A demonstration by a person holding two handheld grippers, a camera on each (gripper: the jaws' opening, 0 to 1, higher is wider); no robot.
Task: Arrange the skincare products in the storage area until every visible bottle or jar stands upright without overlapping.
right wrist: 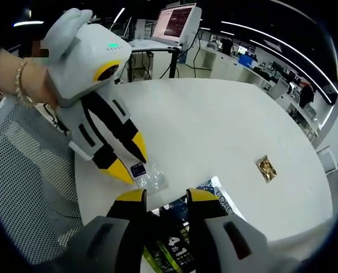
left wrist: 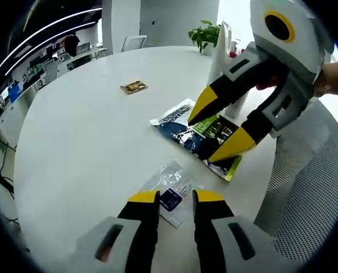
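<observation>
While both claws spread: left claw [left wrist: 175, 197] over clear sachet [left wrist: 172, 190], right claw [right wrist: 166, 194] over dark packet [left wrist: 200, 138].

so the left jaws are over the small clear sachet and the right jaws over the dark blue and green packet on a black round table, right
Not quite: the round table is white, as the left gripper view shows. The left gripper is over the small clear sachet, the right gripper over the dark blue and green packet.

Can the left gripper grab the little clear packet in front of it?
Probably yes. The left gripper sits right at the clear packet, jaws apart, with nothing between them. The right gripper is off over the dark pouch, not blocking.
</observation>
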